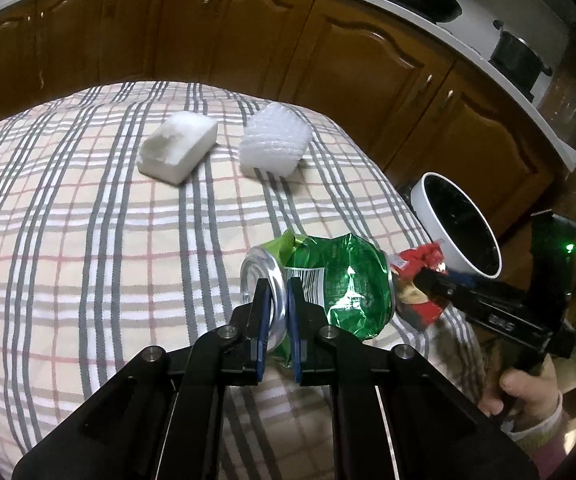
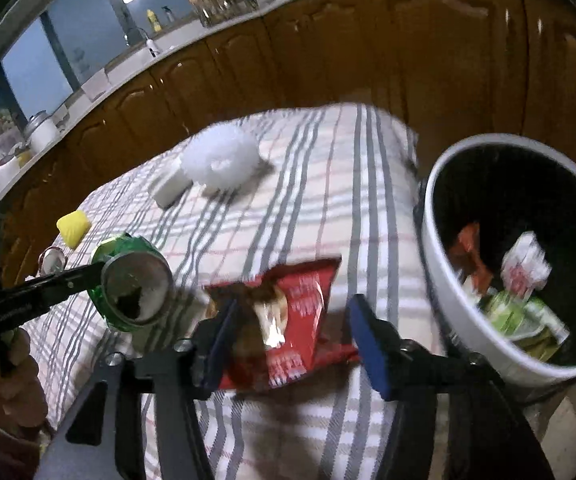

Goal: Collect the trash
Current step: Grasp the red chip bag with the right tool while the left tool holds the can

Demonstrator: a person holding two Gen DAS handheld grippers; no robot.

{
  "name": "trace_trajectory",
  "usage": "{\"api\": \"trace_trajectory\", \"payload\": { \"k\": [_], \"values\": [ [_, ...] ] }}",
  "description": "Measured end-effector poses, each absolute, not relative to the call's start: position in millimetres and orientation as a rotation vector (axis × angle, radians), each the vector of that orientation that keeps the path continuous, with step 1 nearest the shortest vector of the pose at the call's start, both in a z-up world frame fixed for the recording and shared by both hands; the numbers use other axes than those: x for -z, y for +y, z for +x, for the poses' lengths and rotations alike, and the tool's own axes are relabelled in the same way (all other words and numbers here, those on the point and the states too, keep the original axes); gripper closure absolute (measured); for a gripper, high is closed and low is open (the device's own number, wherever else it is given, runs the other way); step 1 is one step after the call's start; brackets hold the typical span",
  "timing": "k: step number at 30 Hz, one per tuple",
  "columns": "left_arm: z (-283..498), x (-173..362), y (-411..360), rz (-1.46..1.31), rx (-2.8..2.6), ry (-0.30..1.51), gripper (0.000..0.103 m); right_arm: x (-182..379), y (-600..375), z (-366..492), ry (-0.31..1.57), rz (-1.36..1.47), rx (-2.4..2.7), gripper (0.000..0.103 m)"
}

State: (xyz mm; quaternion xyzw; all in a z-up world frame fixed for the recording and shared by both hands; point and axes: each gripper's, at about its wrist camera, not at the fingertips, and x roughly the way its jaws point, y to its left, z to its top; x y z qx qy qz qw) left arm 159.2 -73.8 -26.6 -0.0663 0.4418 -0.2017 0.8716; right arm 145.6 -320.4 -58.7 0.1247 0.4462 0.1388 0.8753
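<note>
My left gripper (image 1: 277,282) is shut on the silver rim of a crushed green can (image 1: 340,280), which hangs just above the plaid tablecloth (image 1: 87,240). In the right wrist view the same can (image 2: 135,284) shows end-on at the left gripper (image 2: 99,276). My right gripper (image 2: 296,300) has a red snack bag (image 2: 304,320) between its blue pads, which press on its crumpled sides. From the left wrist view the right gripper (image 1: 422,276) holds that red bag (image 1: 420,260) near the table's right edge, beside the white bin (image 1: 424,200).
The bin (image 2: 440,280) has a black inside and holds several bits of trash. On the cloth lie a white foam block (image 1: 177,148), a bubble-wrap bundle (image 1: 273,144), a yellow piece (image 2: 72,228) and a small silver-topped item (image 2: 52,260). Wooden cabinets (image 1: 207,32) stand behind the table.
</note>
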Motion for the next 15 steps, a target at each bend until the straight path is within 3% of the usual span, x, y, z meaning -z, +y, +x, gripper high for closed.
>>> {"api": "trace_trajectory", "payload": {
  "k": [1,15],
  "values": [
    [158.8,26.9,-74.2,-0.138,0.424,0.925,0.095,61.1,-320.7,143.4,0.941,0.274,-0.292,0.093],
    [150.2,14.1,-113.6,-0.093,0.507,0.907,0.095,25.4,-351.8,95.1,0.809,0.358,-0.223,0.097]
  ]
}}
